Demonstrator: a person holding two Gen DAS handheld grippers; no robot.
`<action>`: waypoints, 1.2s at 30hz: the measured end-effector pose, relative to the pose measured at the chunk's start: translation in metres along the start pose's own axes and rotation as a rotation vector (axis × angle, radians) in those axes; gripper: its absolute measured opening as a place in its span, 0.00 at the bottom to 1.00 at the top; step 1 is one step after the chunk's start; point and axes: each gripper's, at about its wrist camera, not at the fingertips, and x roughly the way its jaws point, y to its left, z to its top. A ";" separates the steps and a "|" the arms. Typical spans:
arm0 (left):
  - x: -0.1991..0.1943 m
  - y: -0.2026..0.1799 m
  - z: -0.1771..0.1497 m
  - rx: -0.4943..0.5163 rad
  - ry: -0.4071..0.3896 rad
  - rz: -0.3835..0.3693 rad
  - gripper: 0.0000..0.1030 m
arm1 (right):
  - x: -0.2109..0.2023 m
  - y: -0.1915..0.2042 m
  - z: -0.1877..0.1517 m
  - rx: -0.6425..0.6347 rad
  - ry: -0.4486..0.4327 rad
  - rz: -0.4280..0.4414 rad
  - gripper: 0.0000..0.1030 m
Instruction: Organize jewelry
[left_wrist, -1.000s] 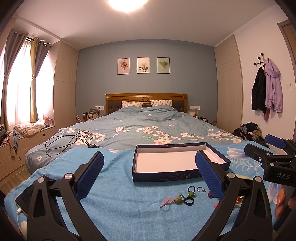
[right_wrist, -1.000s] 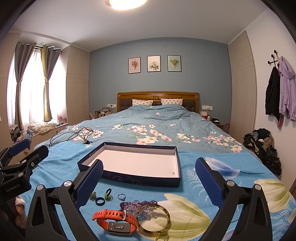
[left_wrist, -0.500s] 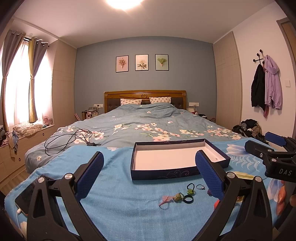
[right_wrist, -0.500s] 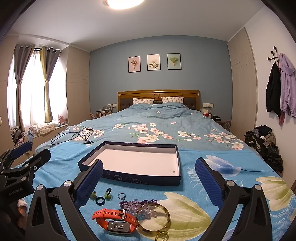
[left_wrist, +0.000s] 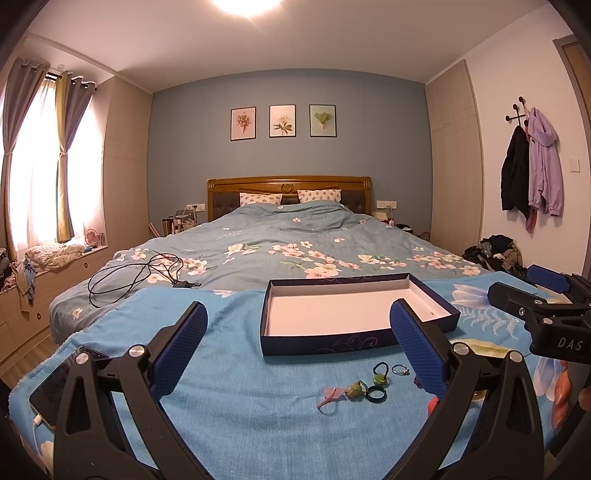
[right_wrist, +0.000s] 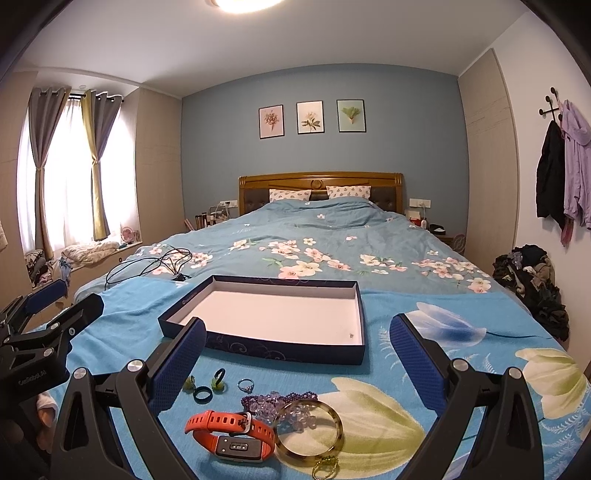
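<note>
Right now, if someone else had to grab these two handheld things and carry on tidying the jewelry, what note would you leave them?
Left tool: open, holding nothing, hovering over the blue blanket.
Right tool: open, holding nothing, above the jewelry.
Box: on the blanket beyond the jewelry, nearly bare; only a tiny speck near one corner, too small to identify.
On the blanket in front of the box: black ring, silver ring, small green pieces, purple beads, orange watch, amber bangle, gold chain, pink piece.
Done: nothing clearly placed. Left: move every piece into the box.
</note>
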 end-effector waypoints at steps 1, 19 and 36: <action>0.000 0.001 0.000 0.000 0.002 -0.001 0.94 | 0.001 -0.001 0.000 -0.001 0.003 0.000 0.93; 0.033 -0.039 -0.025 0.114 0.230 -0.301 0.94 | 0.019 -0.041 -0.024 0.018 0.253 0.095 0.81; 0.079 -0.061 -0.040 0.063 0.471 -0.518 0.30 | 0.064 -0.054 -0.052 0.055 0.505 0.171 0.39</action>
